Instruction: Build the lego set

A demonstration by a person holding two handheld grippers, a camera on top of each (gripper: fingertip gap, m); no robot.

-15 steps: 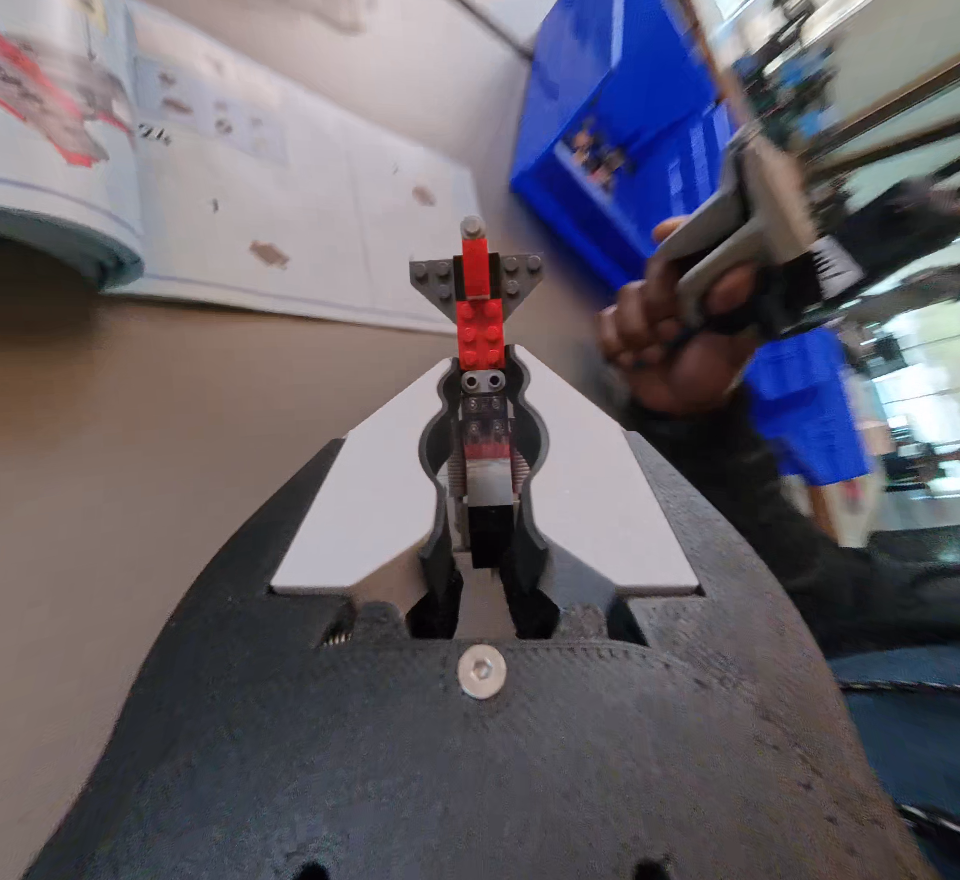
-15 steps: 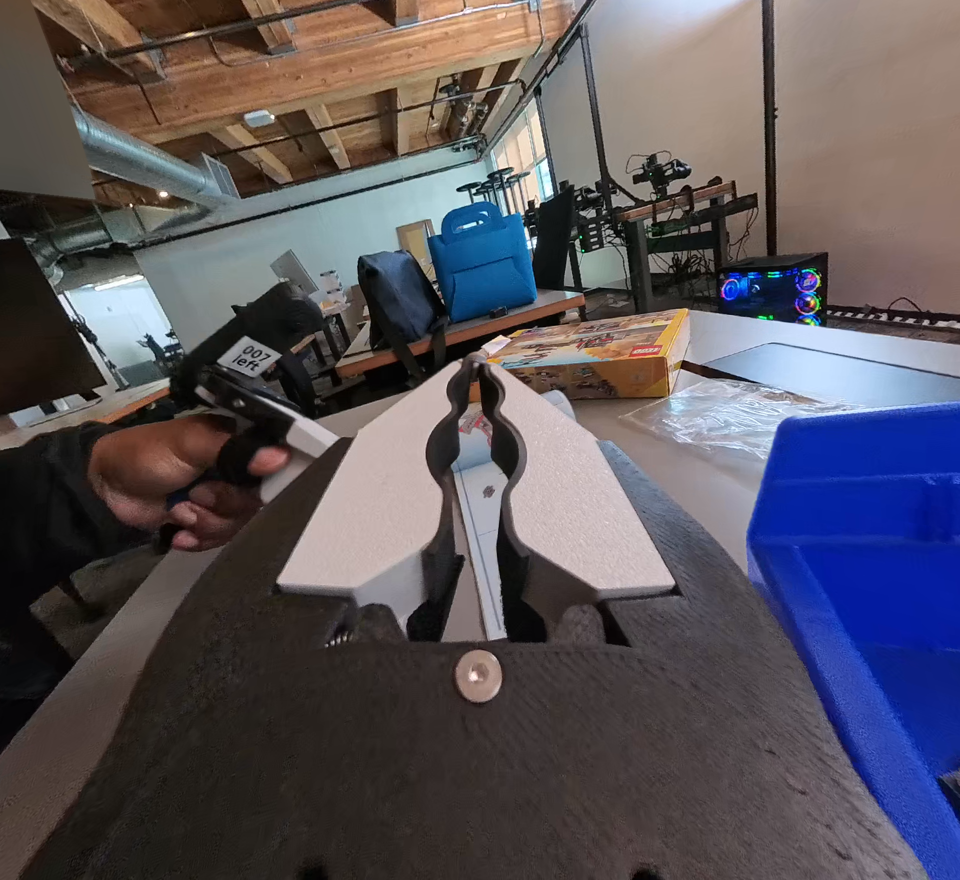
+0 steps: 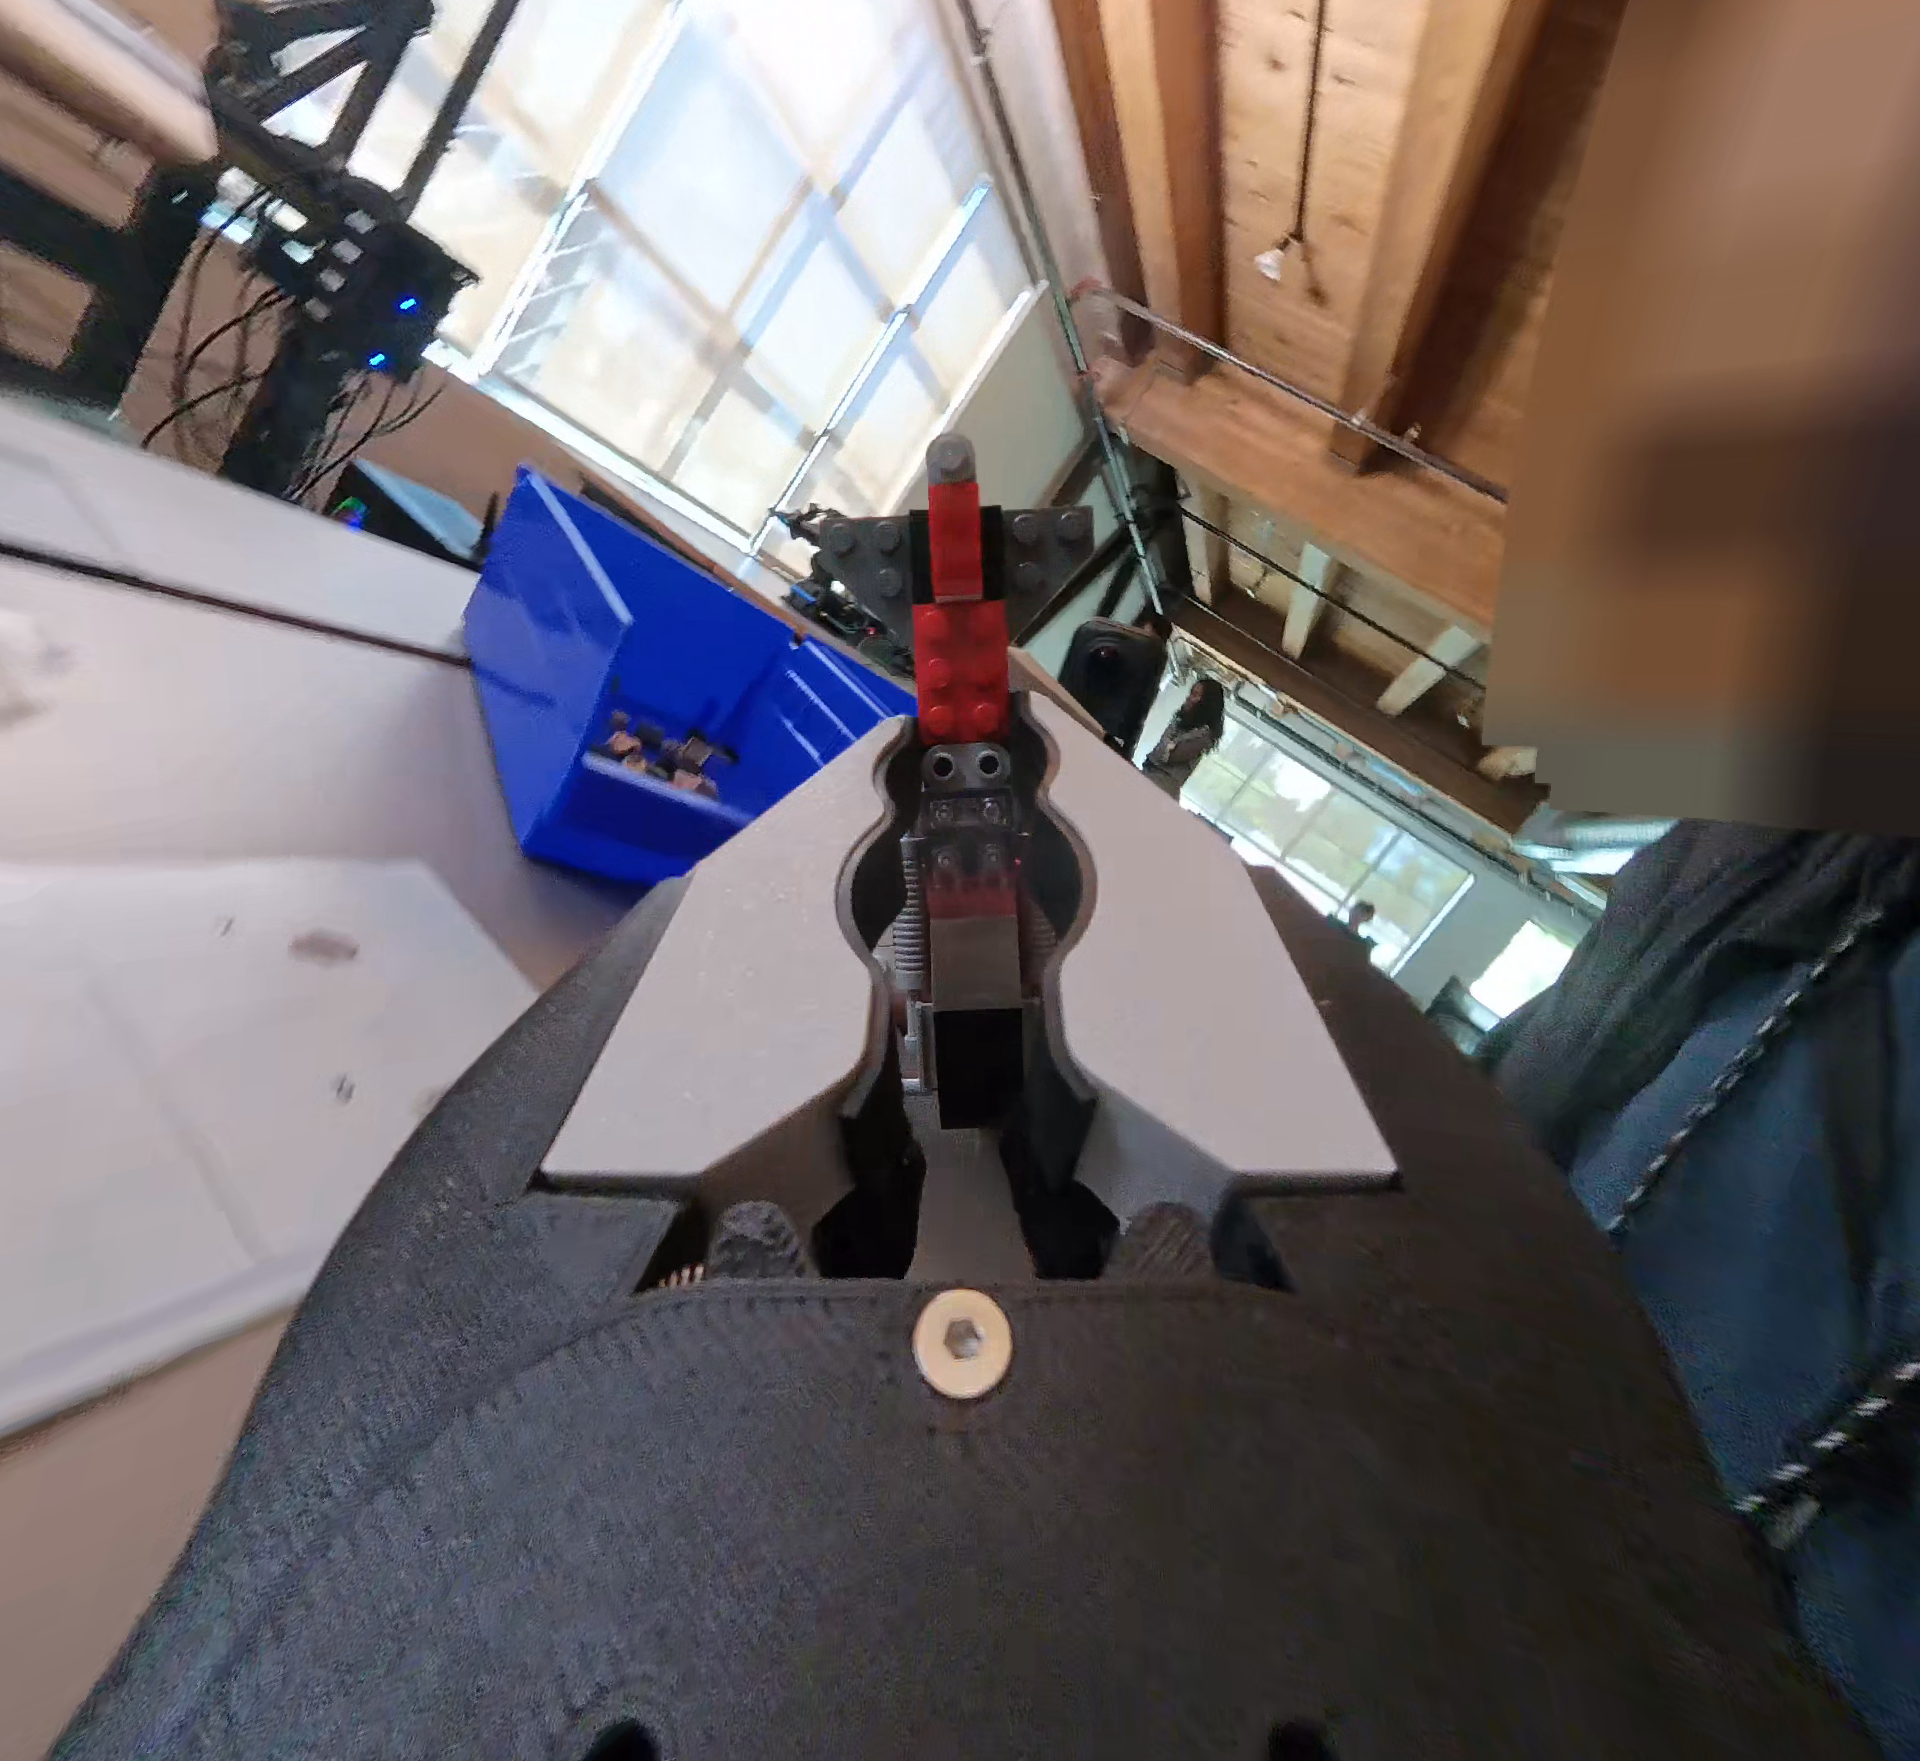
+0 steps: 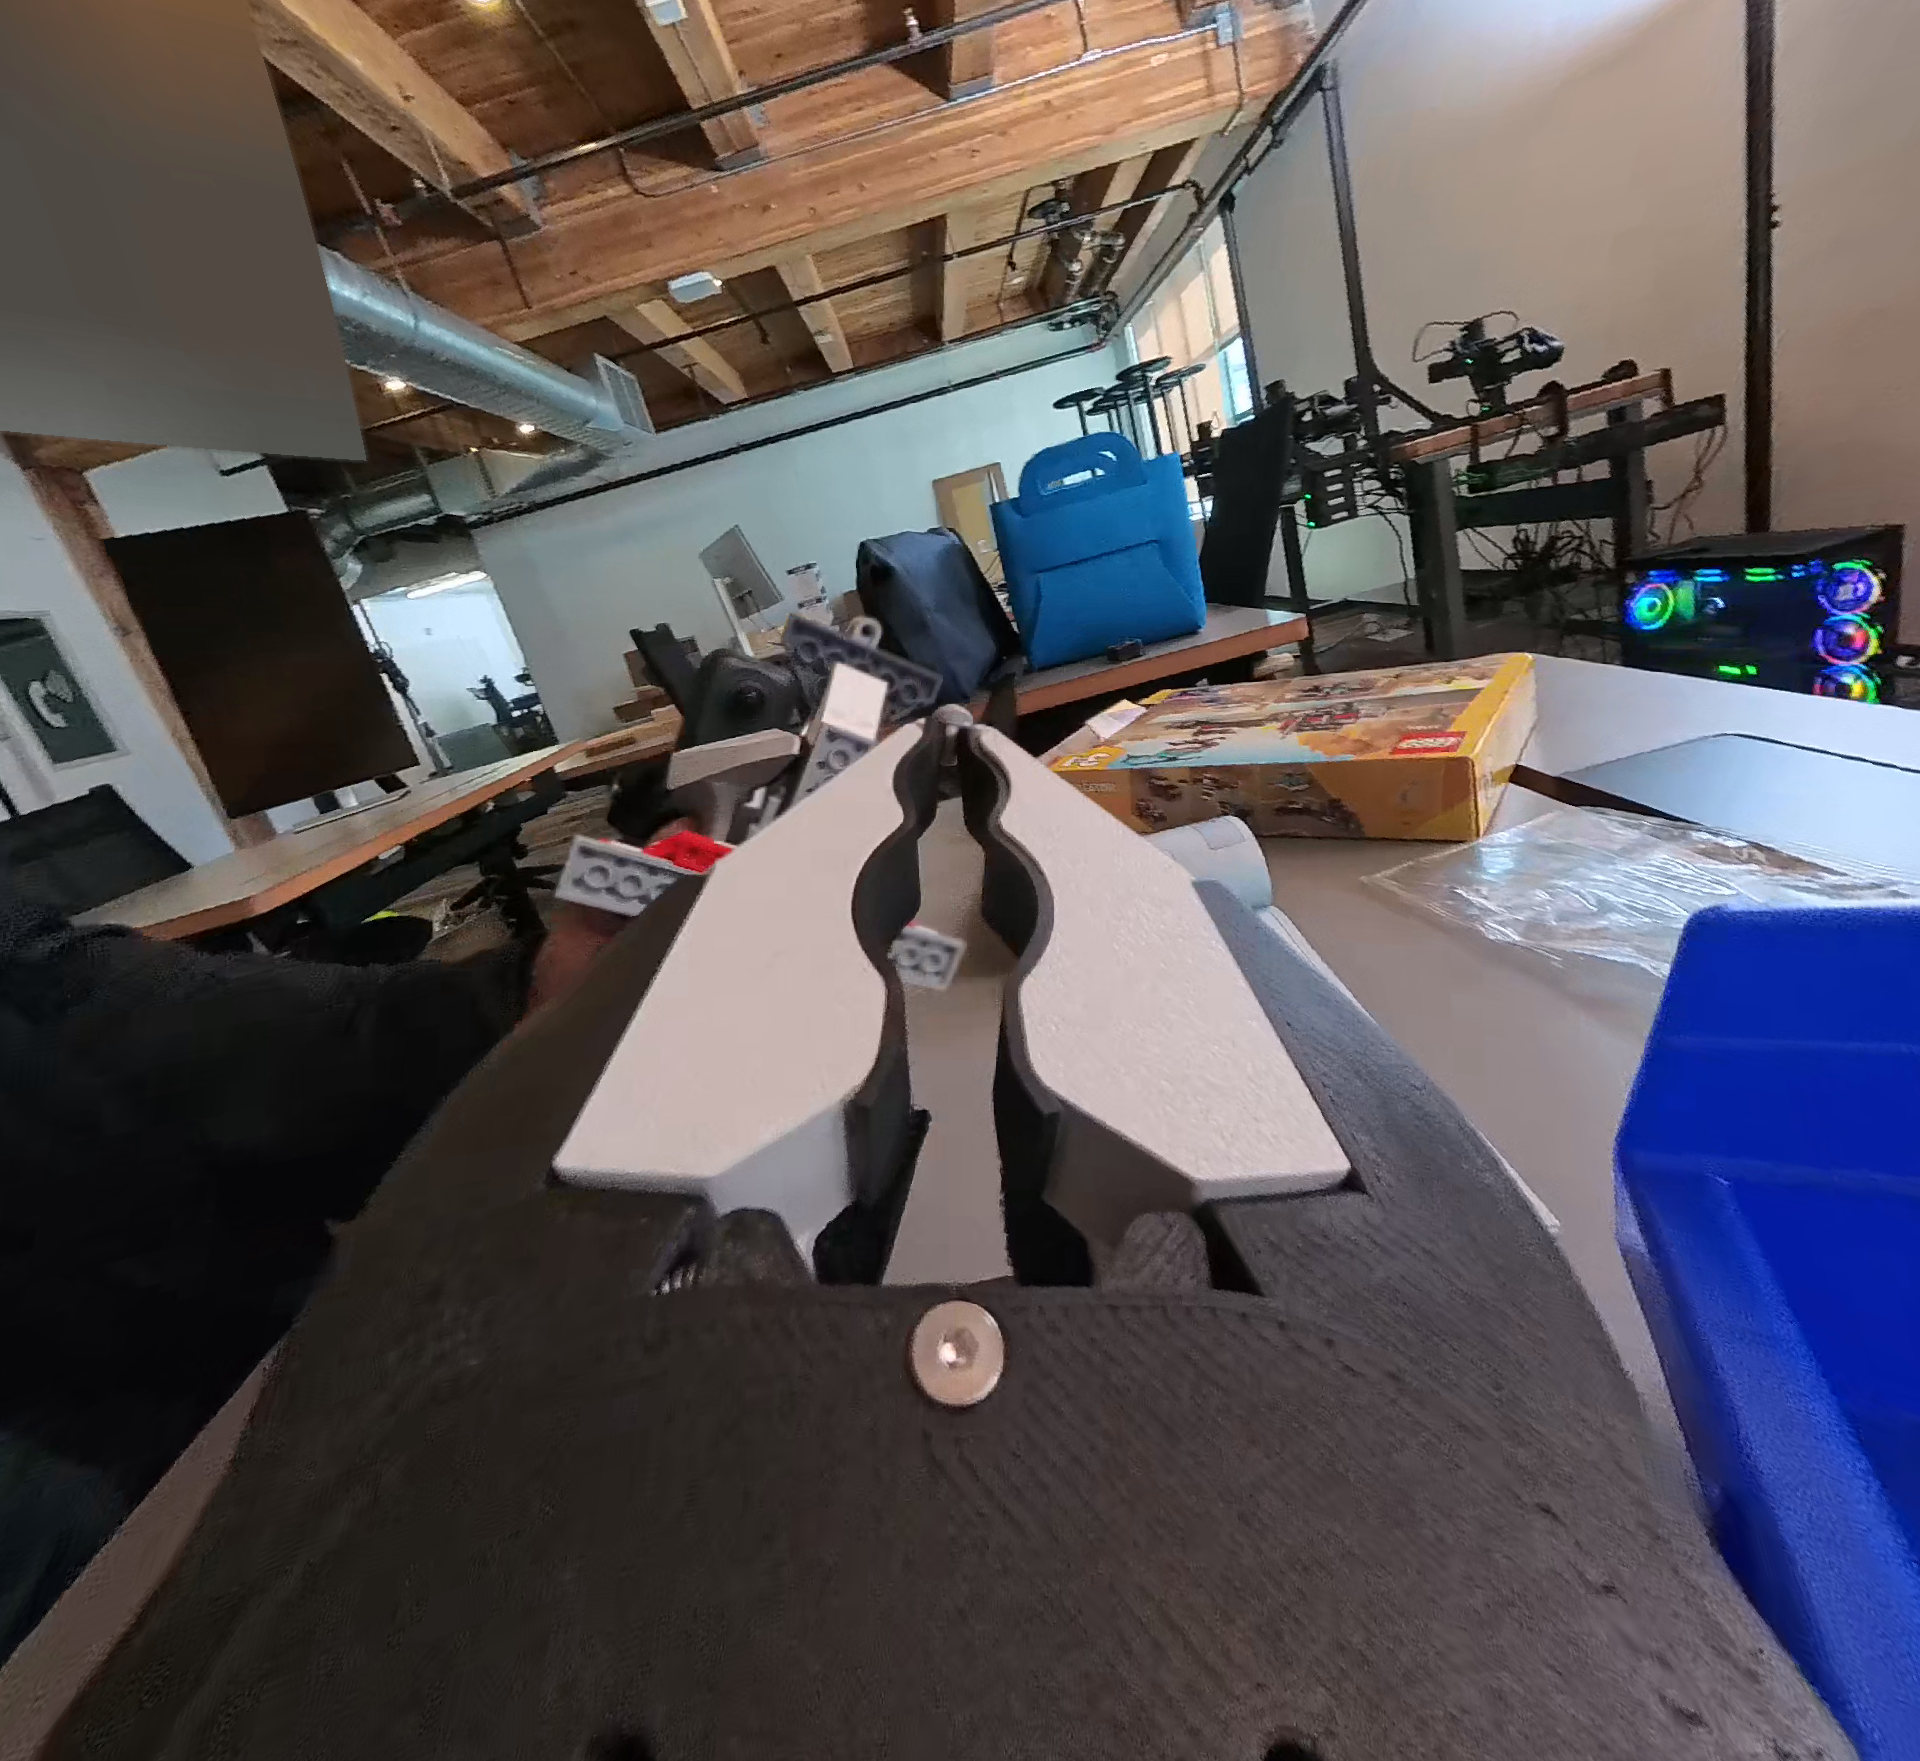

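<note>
A: What differs from half a second back?

B: The left gripper (image 3: 961, 735) has swung upward. Before, it looked down at the booklet on the worktop; now it faces the windows (image 3: 727, 257) and the timber ceiling (image 3: 1299, 101). The lego model (image 3: 961, 662) stays clamped between its fingers, red bricks and dark grey wing plate sticking out past the tips.

A: And the other one?

B: The right gripper (image 4: 951, 740) was closed on nothing earlier. Now its tips are pinched on a small grey round piece (image 4: 948, 722), just beside the model (image 4: 842, 703) held in the left tool, which shows up close at left. A small grey plate (image 4: 925, 958) is visible through the gap between the fingers; whether it lies on the worktop I cannot tell.

A: Pose of the hand?

B: A dark sleeve (image 4: 208, 1088) reaches in from the left edge; the hand itself is mostly hidden behind the right tool.

A: The surface?

B: A pale worktop (image 4: 1507, 1036). The blue bin (image 3: 644, 672) sits toward its far edge, loose pieces inside. A yellow set box (image 4: 1309, 755) and clear plastic bag (image 4: 1621, 880) lie farther back, desks and a blue bag (image 4: 1101, 558) beyond.
</note>
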